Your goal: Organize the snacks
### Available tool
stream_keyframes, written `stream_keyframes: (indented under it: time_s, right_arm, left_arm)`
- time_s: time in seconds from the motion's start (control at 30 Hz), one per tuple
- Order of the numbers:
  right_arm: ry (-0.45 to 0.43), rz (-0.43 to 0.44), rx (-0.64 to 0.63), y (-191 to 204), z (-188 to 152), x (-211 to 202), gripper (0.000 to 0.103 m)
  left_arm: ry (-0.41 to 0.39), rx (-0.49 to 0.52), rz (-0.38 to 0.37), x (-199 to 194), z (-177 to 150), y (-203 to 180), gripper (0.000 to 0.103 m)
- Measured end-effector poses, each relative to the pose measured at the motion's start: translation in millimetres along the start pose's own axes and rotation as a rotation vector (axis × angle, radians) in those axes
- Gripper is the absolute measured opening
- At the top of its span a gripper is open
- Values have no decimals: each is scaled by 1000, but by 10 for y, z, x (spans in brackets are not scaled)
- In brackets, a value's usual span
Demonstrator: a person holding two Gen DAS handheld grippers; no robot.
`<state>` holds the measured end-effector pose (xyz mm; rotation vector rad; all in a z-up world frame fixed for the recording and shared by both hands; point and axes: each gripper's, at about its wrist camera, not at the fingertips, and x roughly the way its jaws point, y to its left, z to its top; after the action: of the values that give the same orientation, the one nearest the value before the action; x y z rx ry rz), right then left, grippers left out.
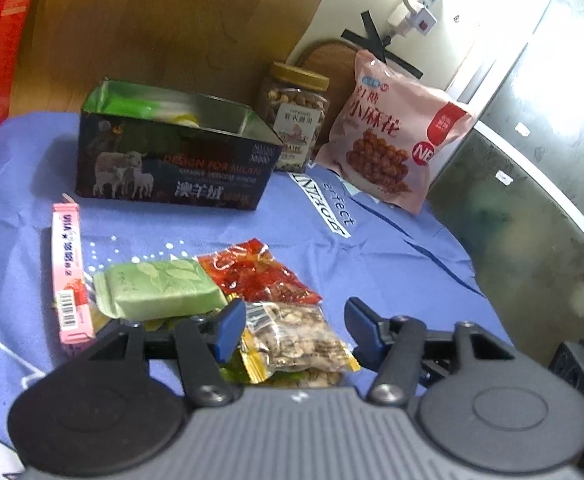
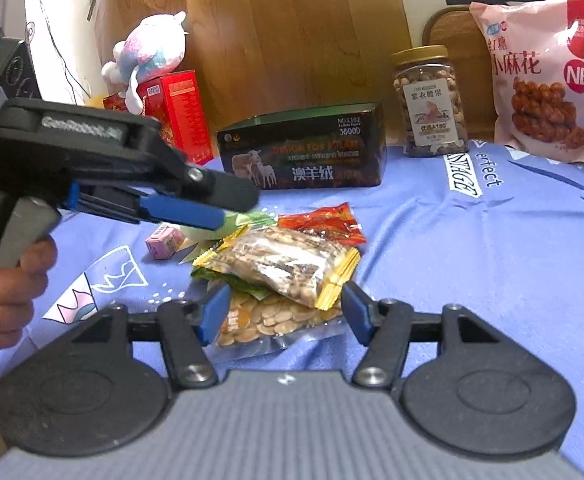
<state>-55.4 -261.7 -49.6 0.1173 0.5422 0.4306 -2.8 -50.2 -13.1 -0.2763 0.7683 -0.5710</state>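
**Both grippers parked over the snack pile, nothing grabbed yet**

So the small snacks sit in a heap on the blue cloth (image 1: 372, 240), right in front of both grippers. The left gripper (image 1: 294, 330) has its jaws spread, with the yellow-edged nut packet (image 1: 296, 340) lying between them but not pinched. The right gripper (image 2: 286, 310) is spread too, hovering over the clear bean pack (image 2: 268, 320), and its pads aren't pressing on anything.

The open box (image 1: 172, 152) sits beyond the pile, straight ahead of the left gripper, so I'd guess that's where the loose packets go. Tip for this step: take the top packet only. Come down so the pads straddle its crimped edge or narrow side, close firmly, then lift straight up so the green pack (image 1: 160, 288) and red pack (image 1: 256, 276) beside it don't get dragged along. One gripper at a time, since they're crowding the same spot.

Hard to see: the box's inside is mostly hidden by its wall, with something green and yellow in there, maybe snacks. The bottom of the pile is buried under other packets, and the pink stick (image 1: 70, 272) off to the left is partly cut off by the gripper body.
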Motion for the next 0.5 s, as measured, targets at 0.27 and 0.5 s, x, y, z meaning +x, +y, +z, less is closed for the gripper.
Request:
stream_keyframes:
  time_s: [0.27, 0.5]
  right_arm:
    - [-2, -19, 28, -31, -45, -53, 64]
    - [-14, -29, 31, -45, -62, -112, 66]
  left_arm:
    - [2, 6, -24, -33, 12, -20, 57]
    - [9, -38, -55, -81, 35, 97, 57]
